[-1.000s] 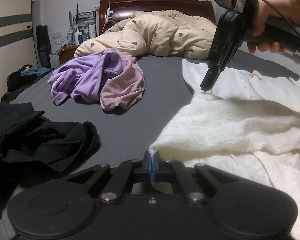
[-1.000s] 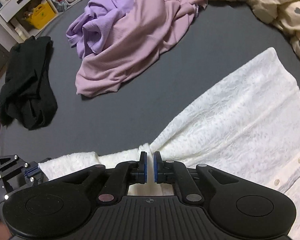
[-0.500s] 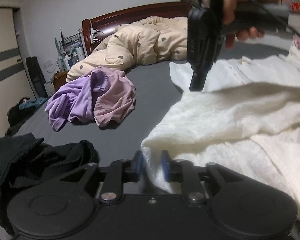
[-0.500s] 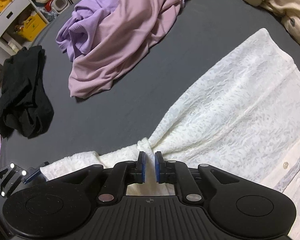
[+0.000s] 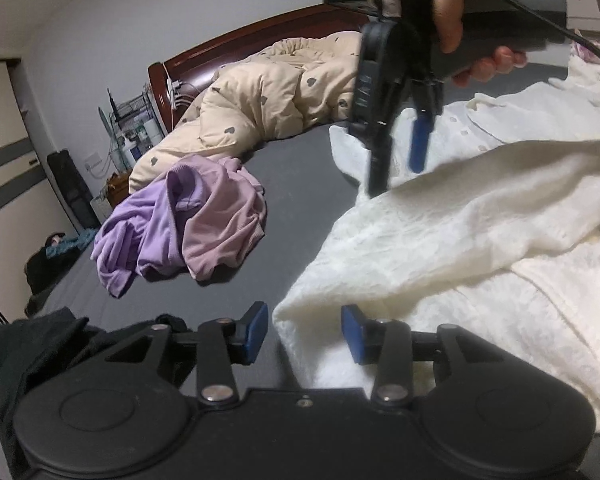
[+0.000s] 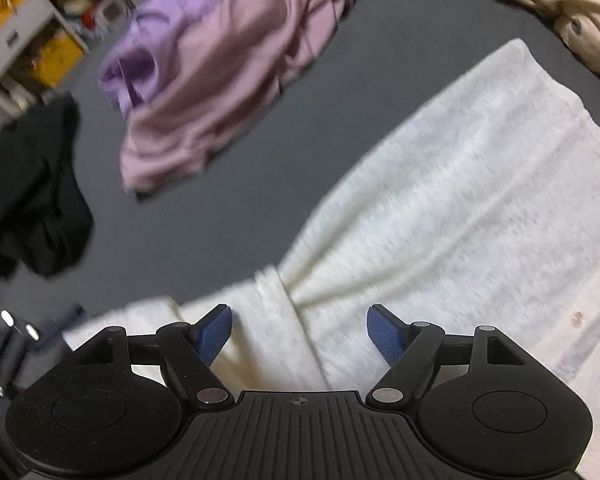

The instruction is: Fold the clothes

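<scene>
Far left on the bed's grey sheet (image 5: 312, 184): a crumpled black garment (image 6: 36, 200); beside it, a heap of lilac and dusty-pink tops (image 5: 188, 224), apart from everything else. Behind, against the dark wooden headboard (image 5: 260, 40), a beige heart-print duvet (image 5: 268, 100). Centre to right: the white textured button-front garment (image 5: 440, 240), spread on the sheet with one long panel or sleeve laid over the body. At its near edge, the left claw (image 5: 304, 334), jaws opening, blue pads clear of the cloth though the hem lies between them. Farther right, the right claw (image 6: 299, 332) aimed steeply down in a person's hand (image 5: 460, 20), jaws likewise opening and wide, a bunched pleat of white fabric between the pads but untouched. Likely step: letting go after laying one fold across the garment. Next move, by judgement: backing both claws off without dragging the cloth, smoothing the pinched pleat, then gripping a fresh edge for the next fold. Remaining heaps not yet folded.
</scene>
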